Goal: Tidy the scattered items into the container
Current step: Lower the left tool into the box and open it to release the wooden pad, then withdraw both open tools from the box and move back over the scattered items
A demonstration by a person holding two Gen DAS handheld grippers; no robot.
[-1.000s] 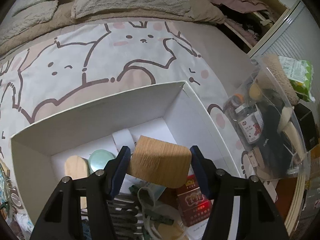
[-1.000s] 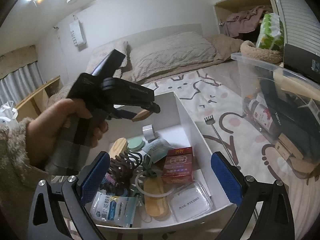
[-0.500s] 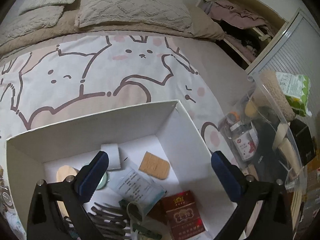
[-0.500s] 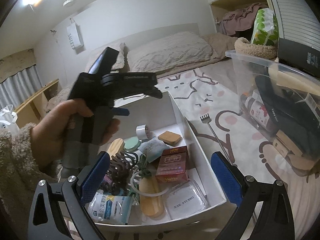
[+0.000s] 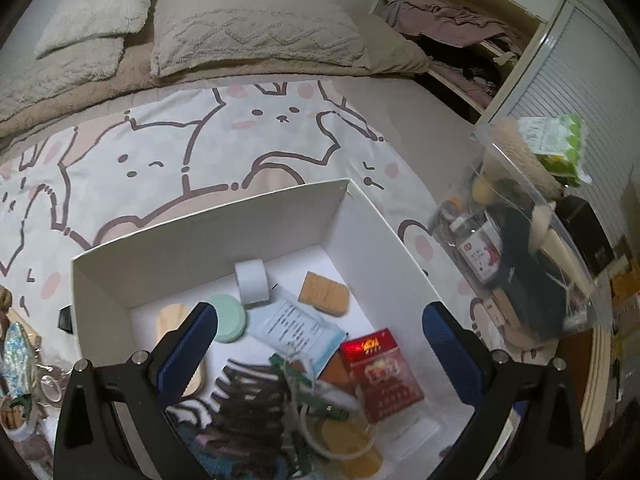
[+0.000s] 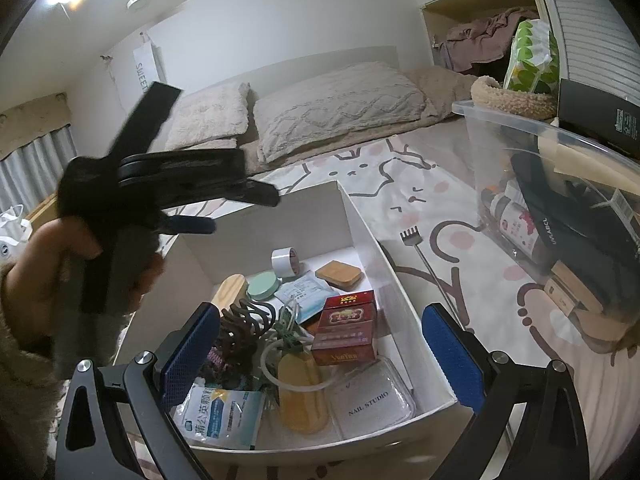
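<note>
Metal back scratcher (image 6: 424, 264) lies on the bedspread just beside the white box's (image 6: 360, 216) right wall, long axis along it, nearer the empty, spread right gripper (image 6: 320, 352).

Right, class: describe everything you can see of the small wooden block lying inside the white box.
The small wooden block is a flat, light-brown slab with rounded corners and fine straight grain, a darker band along its edge. It lies flat and slightly askew on the floor of the white box, near the far right corner. It lies loose beside the printed paper sachet; whether they touch is unclear.
</note>
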